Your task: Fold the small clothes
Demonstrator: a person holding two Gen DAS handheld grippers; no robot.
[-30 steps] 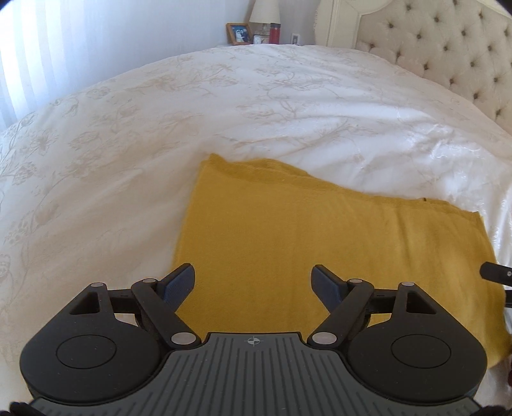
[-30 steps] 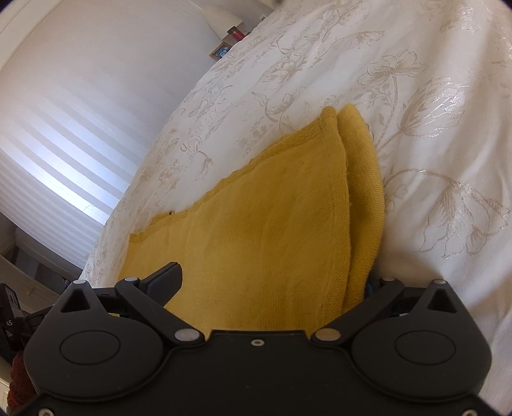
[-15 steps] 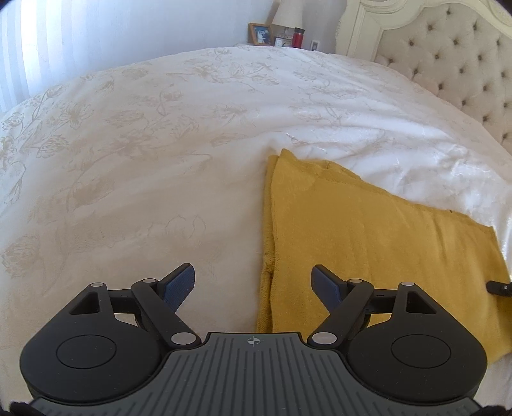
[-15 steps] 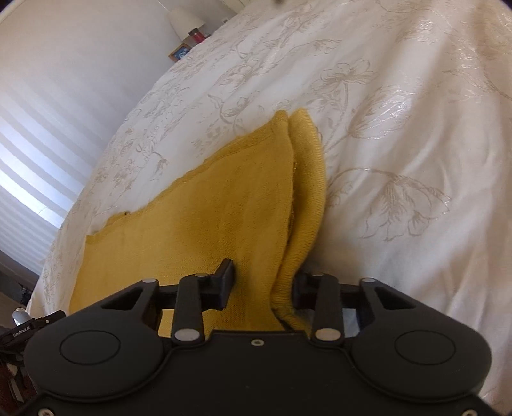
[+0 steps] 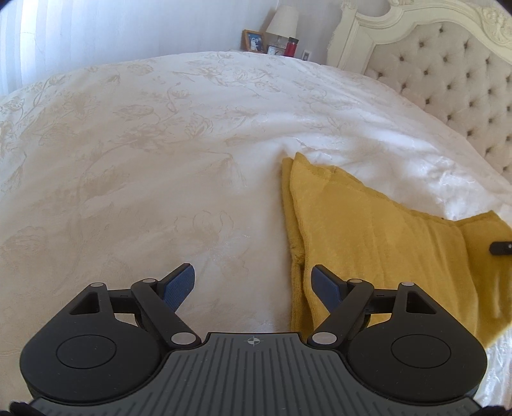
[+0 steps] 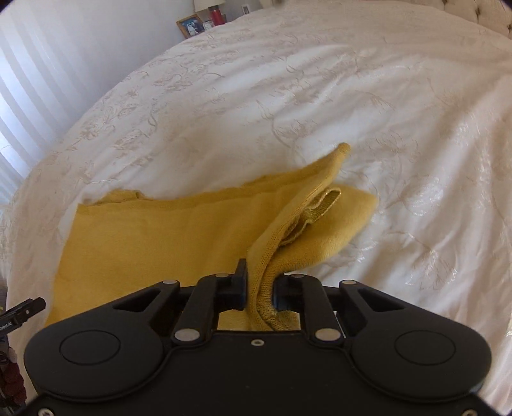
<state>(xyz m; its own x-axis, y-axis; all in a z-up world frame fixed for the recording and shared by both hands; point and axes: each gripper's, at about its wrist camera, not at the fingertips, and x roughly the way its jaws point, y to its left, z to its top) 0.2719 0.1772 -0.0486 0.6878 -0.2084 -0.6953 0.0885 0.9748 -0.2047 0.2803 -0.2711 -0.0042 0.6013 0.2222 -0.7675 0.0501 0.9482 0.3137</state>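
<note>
A wide bed with a white bedspread (image 5: 160, 160) of shiny cloth with a pale flower pattern lies under both claws and fills most of each view. Far ahead of the left claw and to its right stands a cream tufted headboard (image 5: 448, 80) in a carved frame.

On the bedspread lies the mustard-yellow knitted garment (image 5: 384, 243), folded into a long flat band. In the left wrist view its left edge runs just inside the right finger of the left claw (image 5: 254, 284), and the rest of the band goes off to the right. This claw is spread wide, with nothing between its blue pads (image 5: 179, 283), and hangs over bare bedspread and that edge.

The right claw (image 6: 259, 289) has just been closing, and its jaws now pinch a bunched edge of the garment (image 6: 160, 230). The cloth rises from the bed into the jaws, and the layers beyond them hang loose to the right.

Far ahead of the left claw, behind the bed, stand a small framed photo (image 5: 253, 41), a lamp with a white shade (image 5: 282, 24) and a red cup (image 5: 292, 46).
</note>
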